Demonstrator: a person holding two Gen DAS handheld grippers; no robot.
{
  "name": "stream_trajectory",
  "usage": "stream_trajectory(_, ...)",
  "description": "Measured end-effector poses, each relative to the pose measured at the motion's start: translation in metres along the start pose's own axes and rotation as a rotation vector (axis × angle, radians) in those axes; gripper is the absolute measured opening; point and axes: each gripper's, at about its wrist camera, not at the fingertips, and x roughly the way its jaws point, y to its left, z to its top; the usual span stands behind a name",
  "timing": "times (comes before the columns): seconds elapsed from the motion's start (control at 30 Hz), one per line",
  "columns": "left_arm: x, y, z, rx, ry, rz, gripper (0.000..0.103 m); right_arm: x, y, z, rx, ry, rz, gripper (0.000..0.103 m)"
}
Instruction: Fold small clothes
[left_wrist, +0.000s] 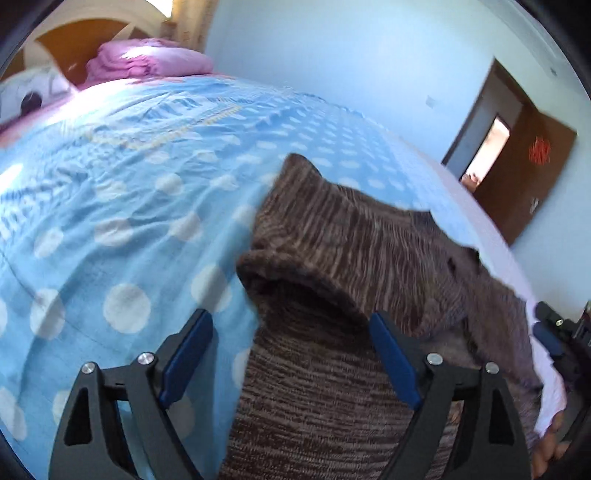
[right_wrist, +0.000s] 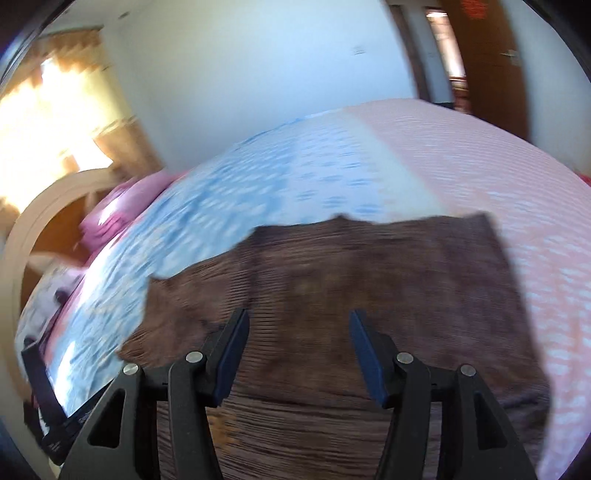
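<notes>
pale blue-white walls all around. large bed with a light blue cover with white dots, pink-patterned part of the cover on the far side. rounded wooden headboard at the head end, folded pink blanket and a white pillow with a print just beside it. dark brown door standing open, red ornament on it, bright doorway next to it. strong sunlight through orange-brown curtains.
</notes>
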Motion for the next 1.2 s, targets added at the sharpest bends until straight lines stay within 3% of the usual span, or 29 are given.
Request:
stream_trajectory(0.07,0.002,-0.001,-0.002,0.003,-0.001,0.0,0.091,0.025,0.023,0.004,-0.043,0.034,0.019,0.058)
stream_trajectory(0.27,0.002,0.001,-0.003,0.0,-0.019,-0.026,0.094,0.089,0.047,0.002,-0.069,0.146,-0.047,0.056)
stream_trajectory(0.33,0.0,0.005,-0.002,-0.002,-0.022,-0.04,0.096,0.094,0.051,-0.001,-0.101,0.153,-0.051,0.039)
stream_trajectory(0.4,0.001,0.004,-0.002,0.001,-0.027,-0.038,0.096,0.093,0.053,-0.001,-0.12,0.155,-0.046,0.008)
stream_trajectory(0.73,0.0,0.004,-0.003,-0.004,-0.034,-0.042,0.096,0.021,0.046,0.032,-0.204,-0.024,-0.029,0.007)
stream_trajectory(0.83,-0.001,0.004,-0.004,-0.003,-0.034,-0.039,0.096,0.02,0.033,0.032,-0.254,-0.021,-0.106,0.007)
stream_trajectory(0.93,0.0,0.004,-0.004,0.001,-0.034,-0.033,0.096,0.042,0.005,0.023,-0.257,0.079,-0.171,0.015)
stream_trajectory(1.0,-0.001,0.004,-0.004,0.003,-0.033,-0.031,0.096,0.048,-0.014,0.018,-0.229,0.114,-0.233,0.02)
stream_trajectory(1.1,-0.001,0.004,-0.004,0.003,-0.033,-0.03,0.096,0.021,-0.041,0.017,-0.076,0.011,-0.287,0.02)
stream_trajectory(1.2,-0.001,0.003,-0.004,0.008,-0.033,-0.024,0.096,-0.007,-0.037,0.014,-0.027,-0.069,-0.221,0.02)
